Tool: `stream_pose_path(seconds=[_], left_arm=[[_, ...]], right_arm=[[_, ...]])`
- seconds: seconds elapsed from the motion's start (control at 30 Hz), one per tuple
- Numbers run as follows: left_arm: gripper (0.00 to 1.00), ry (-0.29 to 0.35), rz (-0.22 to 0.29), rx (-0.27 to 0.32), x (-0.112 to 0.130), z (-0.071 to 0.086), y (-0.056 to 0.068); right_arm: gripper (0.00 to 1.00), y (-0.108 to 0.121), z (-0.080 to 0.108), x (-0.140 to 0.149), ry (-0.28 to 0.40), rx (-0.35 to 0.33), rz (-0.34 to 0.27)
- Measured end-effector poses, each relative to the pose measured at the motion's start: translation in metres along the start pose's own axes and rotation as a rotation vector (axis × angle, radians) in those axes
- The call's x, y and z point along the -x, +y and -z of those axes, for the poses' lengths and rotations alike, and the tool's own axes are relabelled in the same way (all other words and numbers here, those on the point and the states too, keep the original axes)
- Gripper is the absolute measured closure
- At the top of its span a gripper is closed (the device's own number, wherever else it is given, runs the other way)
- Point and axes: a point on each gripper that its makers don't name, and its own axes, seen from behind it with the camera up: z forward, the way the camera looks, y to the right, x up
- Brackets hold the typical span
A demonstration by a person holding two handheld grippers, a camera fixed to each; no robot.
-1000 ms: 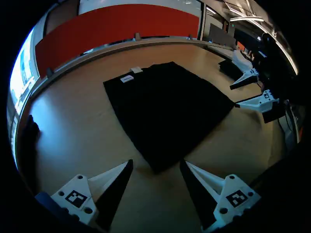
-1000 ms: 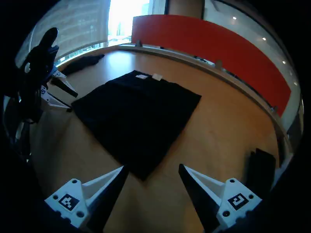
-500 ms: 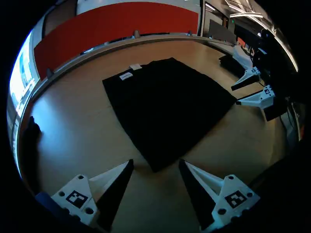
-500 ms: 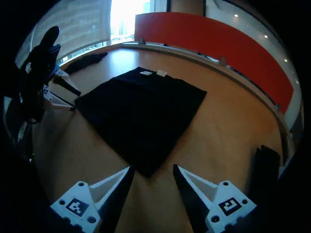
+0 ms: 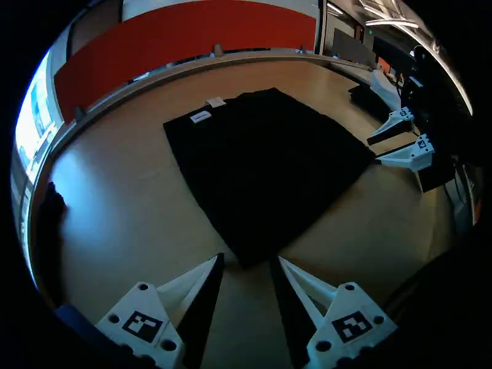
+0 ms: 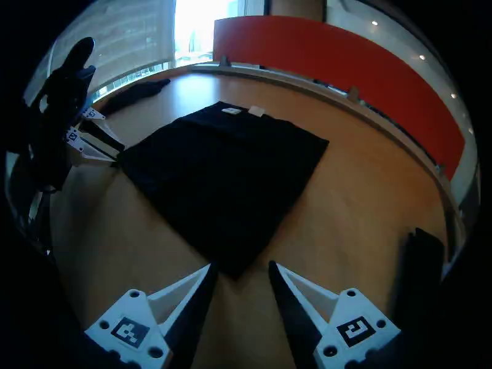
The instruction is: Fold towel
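A black towel (image 5: 264, 166) lies flat on the wooden table (image 5: 123, 203), with two small white labels (image 5: 200, 117) at its far corner. The left gripper (image 5: 249, 261) is open and hovers low at the towel's near corner, which lies between its fingertips. In the right gripper view the same towel (image 6: 227, 172) spreads ahead. The right gripper (image 6: 241, 267) is open too, with another towel corner between its fingertips. Each view also catches the other gripper at the far side of the towel: the right gripper (image 5: 403, 138) and the left gripper (image 6: 92, 138) with a dark hand behind it.
A red wall panel (image 5: 184, 37) runs behind the table's curved far edge. A dark bundle (image 6: 132, 92) lies near the window. Another dark object (image 6: 424, 264) sits at the table's right edge, and one more (image 5: 49, 209) at the left.
Both grippers have narrowed their fingers and edged closer to their towel corners. The towel has not moved.
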Motion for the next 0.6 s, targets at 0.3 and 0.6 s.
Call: stream_pose_path(seconds=[0.3,0.6], left_arm=[[0.56,-0.01,-0.006,0.004,0.0,-0.001,0.002],[0.77,-0.018,-0.021,0.006,0.0,0.0,0.005]], right_arm=[[0.42,-0.002,0.0,0.0,-0.001,-0.011,-0.004],[0.76,-0.013,0.001,0.001,0.001,-0.046,-0.01]])
